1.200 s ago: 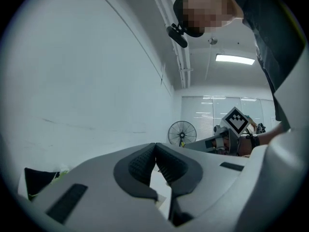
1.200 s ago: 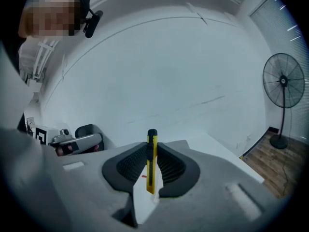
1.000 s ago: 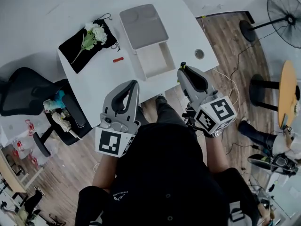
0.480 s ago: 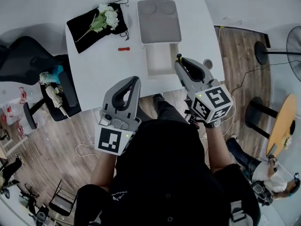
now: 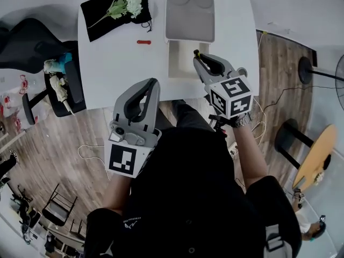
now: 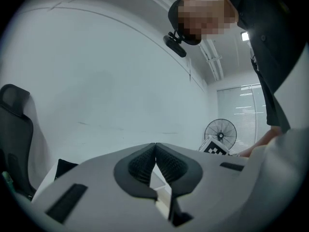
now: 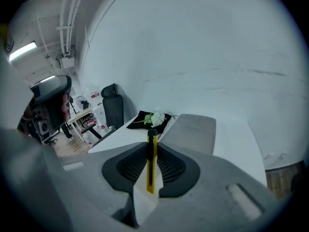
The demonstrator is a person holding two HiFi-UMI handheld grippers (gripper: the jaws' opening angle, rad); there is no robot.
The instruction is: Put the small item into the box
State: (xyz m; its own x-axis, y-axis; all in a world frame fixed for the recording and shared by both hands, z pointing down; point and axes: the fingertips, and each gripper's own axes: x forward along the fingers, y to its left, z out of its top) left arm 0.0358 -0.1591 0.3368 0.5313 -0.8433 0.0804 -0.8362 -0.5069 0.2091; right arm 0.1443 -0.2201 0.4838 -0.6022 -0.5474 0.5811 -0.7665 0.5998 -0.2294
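A white table (image 5: pixel 115 71) was seen filling the upper part of the head view, with a black office chair (image 5: pixel 21 44) standing beside its left edge. On the table's far side a box was set, its pale tray (image 5: pixel 180 63) lying open and its grey lid (image 5: pixel 190 18) folded back beyond it. To the left of the lid a black cloth bag (image 5: pixel 105 18) was spread flat, and a spray of white flowers (image 5: pixel 129 1) was laid on it.

The left gripper (image 5: pixel 155 81) was held off the table's near edge, well apart from the box. Its jaws were pressed together at the tips with nothing between them, as was shown in the left gripper view (image 6: pixel 155 146).

The right gripper (image 5: pixel 196 55) was held over the right part of the open tray. Its jaws were clamped on a yellow utility knife (image 7: pixel 151 163). The knife's long axis was set along the jaws. Its black end was pointed forward, away from the camera and towards the lid (image 7: pixel 193 132) and the flowers (image 7: pixel 155 118), and its yellow body ran back between the ribbed pads. In the head view only the knife's tip (image 5: pixel 195 52) was visible past the jaws, lying over the tray; whether it was inside the tray or above it could not be told.

A small red object (image 5: pixel 143 42) was left on the bare table between the bag and the tray.
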